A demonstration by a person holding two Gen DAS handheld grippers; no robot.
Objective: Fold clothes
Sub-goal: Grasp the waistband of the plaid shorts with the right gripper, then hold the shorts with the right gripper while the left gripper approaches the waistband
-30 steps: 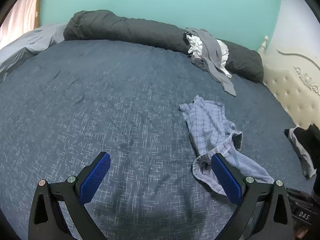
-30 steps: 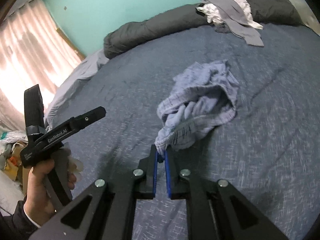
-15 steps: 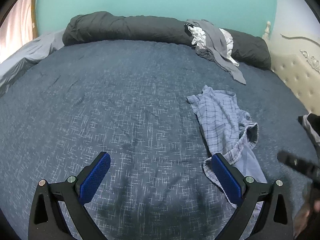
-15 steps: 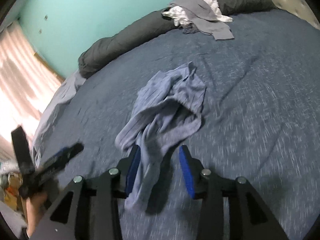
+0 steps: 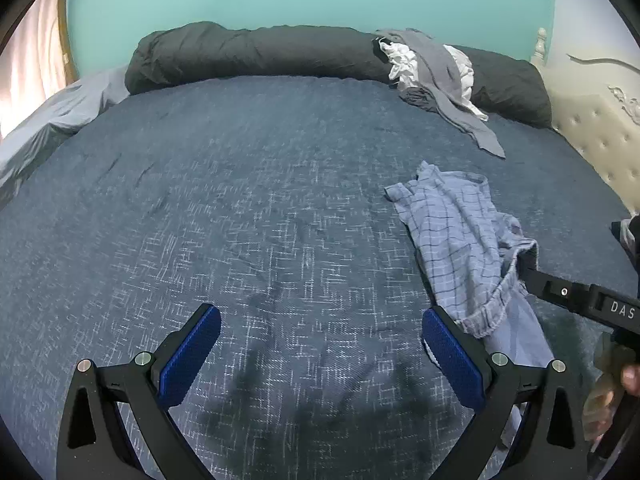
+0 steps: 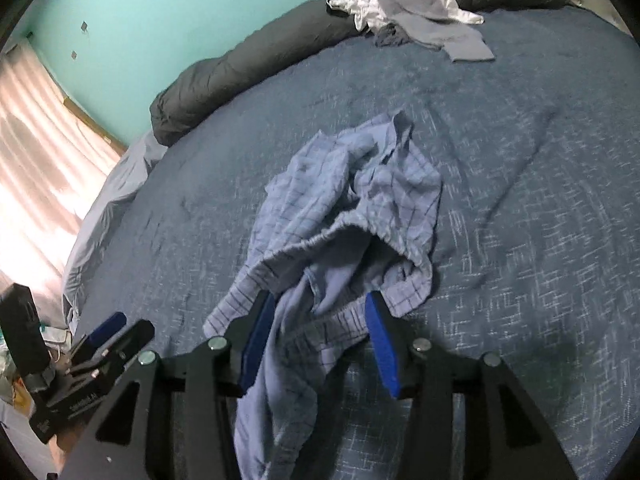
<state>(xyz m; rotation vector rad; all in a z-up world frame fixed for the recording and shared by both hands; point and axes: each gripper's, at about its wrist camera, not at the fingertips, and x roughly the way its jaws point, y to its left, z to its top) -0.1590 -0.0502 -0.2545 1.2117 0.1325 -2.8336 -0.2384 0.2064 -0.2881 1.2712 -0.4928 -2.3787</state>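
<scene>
Plaid shorts crumpled on the bed, both grippers spread

The right gripper (image 6: 320,340) straddled the waistband of the checked shorts (image 6: 352,208) without pinching it; the left gripper (image 5: 320,354) hovered agape over bare bedspread (image 5: 240,208) beside them — likely a regrasp, needing corners caught and spread flat

Left of the crumpled plaid shorts (image 5: 460,240), the blue bedspread (image 5: 240,220) lies open. Beyond the shorts, a grey-and-white clothes pile (image 5: 432,72) and dark rolled duvet (image 5: 260,56) block passage.
</scene>
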